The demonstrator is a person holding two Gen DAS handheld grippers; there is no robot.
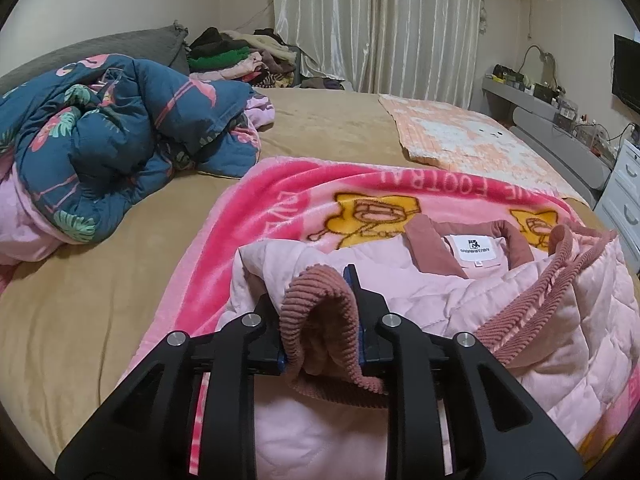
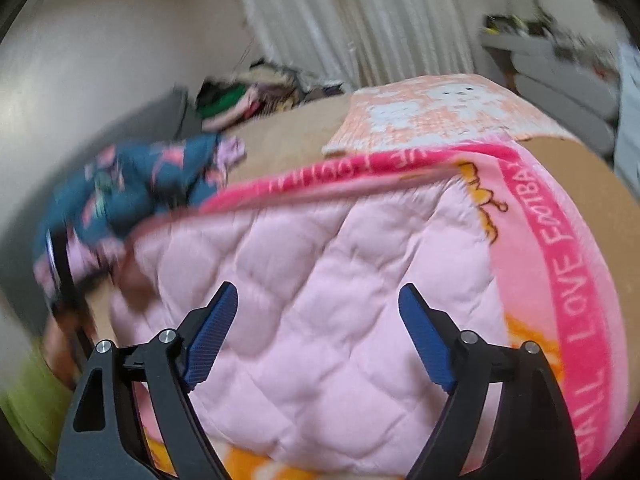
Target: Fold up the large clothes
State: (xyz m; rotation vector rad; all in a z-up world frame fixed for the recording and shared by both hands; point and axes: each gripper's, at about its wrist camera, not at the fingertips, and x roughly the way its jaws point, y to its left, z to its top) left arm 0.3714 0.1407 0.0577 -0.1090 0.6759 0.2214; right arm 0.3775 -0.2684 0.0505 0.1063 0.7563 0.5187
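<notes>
A pink quilted jacket [image 1: 420,300] with dusty-rose corduroy trim lies lining-up on a pink cartoon blanket [image 1: 256,216] on the bed. Its collar and white label [image 1: 476,250] face the left wrist view. My left gripper [image 1: 316,292] is shut on a fold of the corduroy cuff [image 1: 316,312], which bulges up between the pads. In the blurred right wrist view, my right gripper [image 2: 318,288] stands open just above the jacket's quilted lining [image 2: 280,232], with nothing pinched between its blue pads. The blanket's lettered border [image 2: 560,280] runs along the right.
A tan sheet [image 1: 100,280] covers the bed. A crumpled blue flowered quilt [image 1: 120,132] lies at the left and a peach patterned cloth [image 1: 460,140] at the far right. A heap of clothes [image 1: 240,56] sits by the curtain. A cluttered shelf [image 1: 540,96] and white drawers [image 1: 624,192] stand to the right.
</notes>
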